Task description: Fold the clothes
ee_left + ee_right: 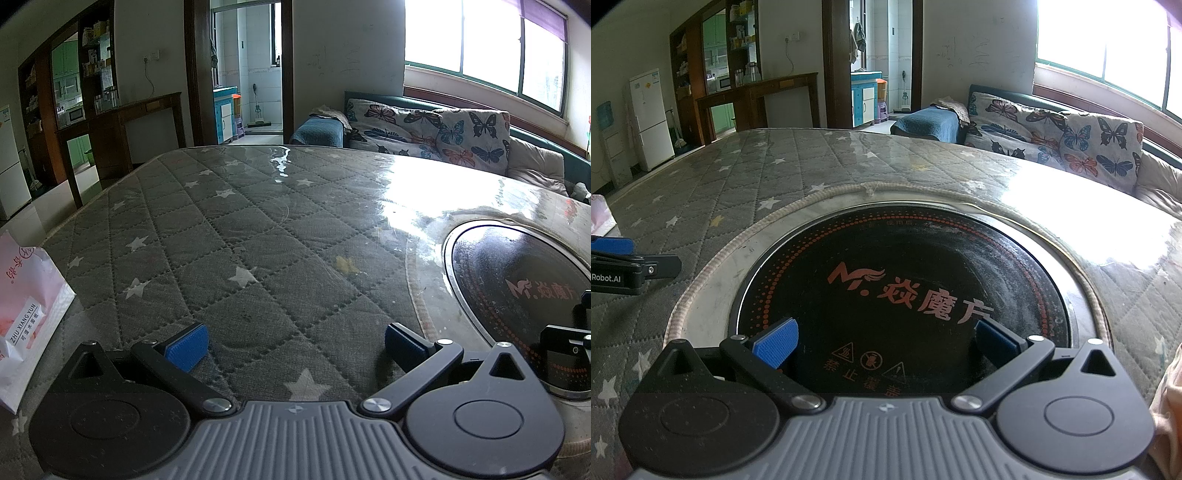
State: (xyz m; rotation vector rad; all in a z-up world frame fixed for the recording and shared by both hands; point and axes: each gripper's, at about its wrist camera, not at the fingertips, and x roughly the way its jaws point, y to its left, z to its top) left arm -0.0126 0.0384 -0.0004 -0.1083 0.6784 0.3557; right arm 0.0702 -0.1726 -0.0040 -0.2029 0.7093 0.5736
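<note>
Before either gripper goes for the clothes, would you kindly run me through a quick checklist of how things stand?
1. Left gripper open, nothing between its fingers: ok.
2. Right gripper open, nothing held: ok.
3. Garment located: not ok; only a peach fabric edge shows at the right border, and whether it is clothing cannot be told.
4. Folding surface: quilted star cover lies flat: ok.
5. Round cooktop sits directly under the right gripper; whether it is hot: cannot tell.
6. White paper bag stands at the left edge, apart from the fingers: ok.

Both wrist views low over table (pixel 258 229), facing sofa (pixel 1052 125); share hotplate (pixel 905 295).
</note>
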